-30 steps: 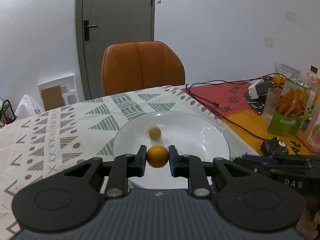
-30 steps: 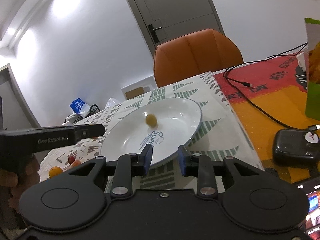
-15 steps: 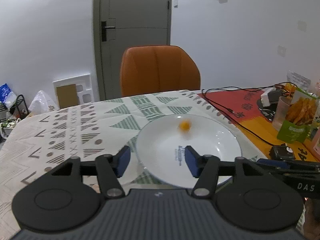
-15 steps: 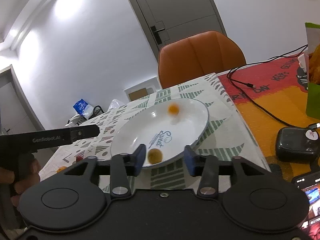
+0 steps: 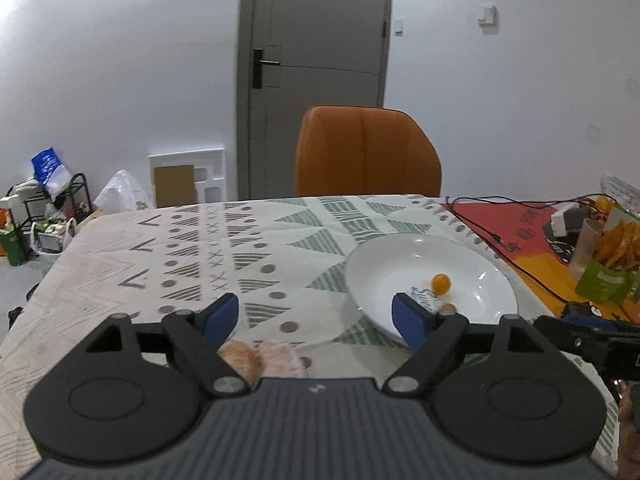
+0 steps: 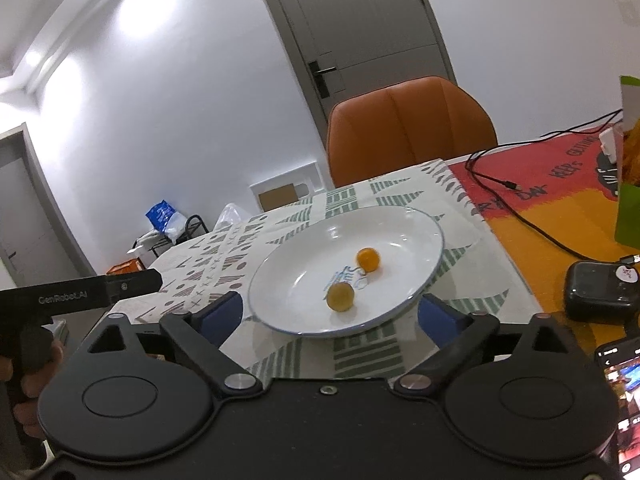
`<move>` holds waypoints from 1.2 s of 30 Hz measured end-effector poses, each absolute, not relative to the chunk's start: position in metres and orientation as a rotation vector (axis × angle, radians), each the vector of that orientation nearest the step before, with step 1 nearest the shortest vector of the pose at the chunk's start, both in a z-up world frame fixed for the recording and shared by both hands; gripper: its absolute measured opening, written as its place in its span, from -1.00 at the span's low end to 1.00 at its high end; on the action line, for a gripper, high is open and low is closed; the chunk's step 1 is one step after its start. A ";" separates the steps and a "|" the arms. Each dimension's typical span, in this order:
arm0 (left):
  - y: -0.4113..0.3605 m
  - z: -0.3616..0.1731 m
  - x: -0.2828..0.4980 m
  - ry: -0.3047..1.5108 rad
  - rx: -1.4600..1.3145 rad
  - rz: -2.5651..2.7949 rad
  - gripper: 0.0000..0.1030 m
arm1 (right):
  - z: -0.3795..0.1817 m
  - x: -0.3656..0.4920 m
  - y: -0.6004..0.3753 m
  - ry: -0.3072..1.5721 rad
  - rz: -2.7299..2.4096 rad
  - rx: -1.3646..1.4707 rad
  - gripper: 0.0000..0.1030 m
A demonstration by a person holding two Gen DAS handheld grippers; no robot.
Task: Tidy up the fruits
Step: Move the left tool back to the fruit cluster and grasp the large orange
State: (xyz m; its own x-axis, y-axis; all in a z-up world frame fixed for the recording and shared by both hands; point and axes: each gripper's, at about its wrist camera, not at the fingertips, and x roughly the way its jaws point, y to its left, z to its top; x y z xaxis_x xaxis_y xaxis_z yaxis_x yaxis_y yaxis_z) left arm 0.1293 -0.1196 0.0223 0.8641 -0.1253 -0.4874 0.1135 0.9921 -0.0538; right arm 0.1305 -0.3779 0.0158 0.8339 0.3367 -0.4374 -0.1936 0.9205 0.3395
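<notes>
A white plate [image 6: 408,236] [image 5: 492,276] sits on the patterned tablecloth. In it lie a small orange fruit [image 6: 368,259] [image 5: 441,282] and a duller yellow fruit [image 6: 340,297] [image 5: 448,307]. My left gripper [image 5: 318,318] is open and empty, to the left of the plate and above two pale peach-coloured fruits [image 5: 260,356] on the cloth. My right gripper [image 6: 330,318] is open and empty, its fingers straddling the plate's near rim. The left tool's body [image 6: 80,294] shows at the left of the right wrist view.
An orange chair [image 5: 366,152] stands at the table's far side. A black cable [image 5: 500,236], snack bags [image 5: 612,256] and a black device [image 6: 600,290] lie on the red-orange mat to the right. A lit phone [image 6: 624,392] is at the right edge.
My left gripper opened and dropped the orange fruit into the plate, then drew back to the left. The yellow fruit rolled toward the near rim. My right gripper opened wider.
</notes>
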 end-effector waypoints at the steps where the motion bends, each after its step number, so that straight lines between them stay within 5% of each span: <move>1: -0.115 0.023 0.127 0.510 -0.029 -0.120 0.60 | 0.017 0.130 -0.374 0.513 0.287 0.283 0.90; 36: -0.019 -0.012 0.068 0.556 -0.173 0.023 0.72 | 0.008 0.127 -0.274 0.611 0.399 0.156 1.00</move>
State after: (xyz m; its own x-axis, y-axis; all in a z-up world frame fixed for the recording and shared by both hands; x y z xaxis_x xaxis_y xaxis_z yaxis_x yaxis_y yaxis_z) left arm 0.0676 -0.0187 -0.0121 0.8497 -0.0253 -0.5266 -0.0679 0.9853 -0.1569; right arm 0.1267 -0.2743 0.0079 0.7456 0.4087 -0.5263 -0.3177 0.9123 0.2583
